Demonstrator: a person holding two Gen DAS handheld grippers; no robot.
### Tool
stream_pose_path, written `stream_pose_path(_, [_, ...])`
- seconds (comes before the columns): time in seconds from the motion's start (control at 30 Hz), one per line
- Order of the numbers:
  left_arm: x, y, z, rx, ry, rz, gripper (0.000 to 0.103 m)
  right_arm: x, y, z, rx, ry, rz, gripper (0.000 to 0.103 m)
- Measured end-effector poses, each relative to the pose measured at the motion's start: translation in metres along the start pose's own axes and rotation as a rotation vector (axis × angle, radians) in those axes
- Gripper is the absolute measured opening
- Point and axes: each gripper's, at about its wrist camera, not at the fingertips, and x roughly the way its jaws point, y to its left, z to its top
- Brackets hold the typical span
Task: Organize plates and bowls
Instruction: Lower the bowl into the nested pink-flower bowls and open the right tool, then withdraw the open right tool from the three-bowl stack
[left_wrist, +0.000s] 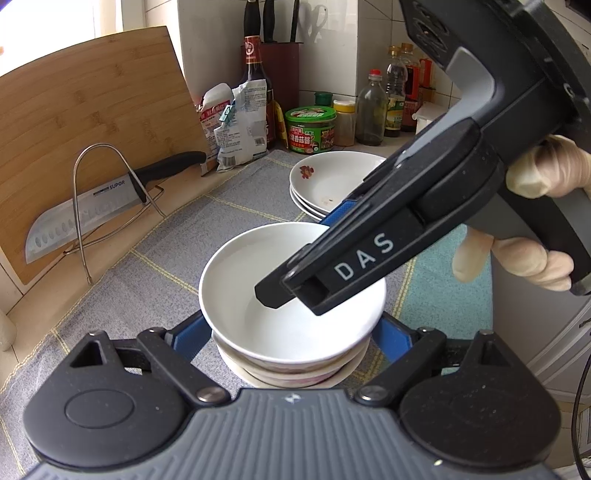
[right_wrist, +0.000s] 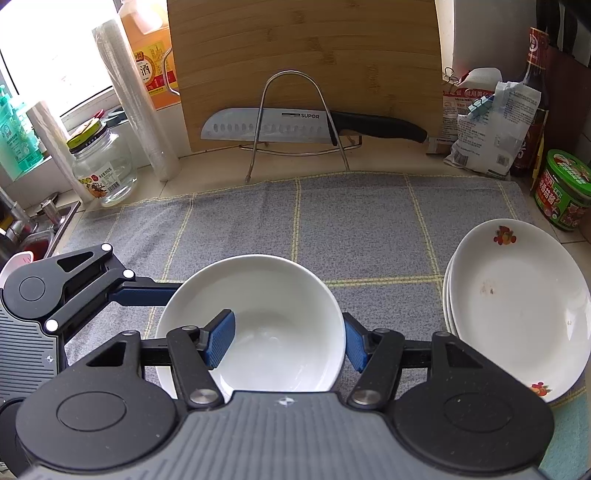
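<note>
White bowl (right_wrist: 258, 317) low centre on grey checked cloth (right_wrist: 369, 221), topping a bowl stack (left_wrist: 291, 369); nothing in it. Right gripper (right_wrist: 288, 341) clamps its rim, one blue pad inside, one outside. Left gripper (left_wrist: 291, 332) straddles the stack, pads either side; contact can't be told. Plate stack (right_wrist: 517, 306) at right edge, top plate faintly stained. Behind: cutting board (right_wrist: 303, 55), knife (right_wrist: 295, 125) in a wire rack (right_wrist: 295, 122), glass jar (right_wrist: 103, 166) left, green tub (right_wrist: 565, 192) right.
</note>
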Motion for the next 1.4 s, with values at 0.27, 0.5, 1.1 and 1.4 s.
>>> stream_pose_path(0.27, [0.000,0.000,-0.001,0.000,-0.007,0.001,0.095,-0.002,0.001,0.000,0.004,-0.008,0.016,0.088])
stream_pose_path(0.5, [-0.017,0.000,-0.006,0.014,-0.040,0.006,0.100,-0.010,0.006,-0.001,-0.008,-0.037,0.011,0.100])
stream_pose_path(1.1, [-0.022,0.028,-0.049,-0.026,0.047,-0.039,0.101,-0.035,0.031,-0.026,-0.025,-0.108,-0.111,0.103])
stream_pose_path(1.4, [-0.004,0.027,-0.065,0.013,0.070,-0.129,0.101,-0.046,0.054,-0.052,-0.018,-0.098,-0.222,0.103])
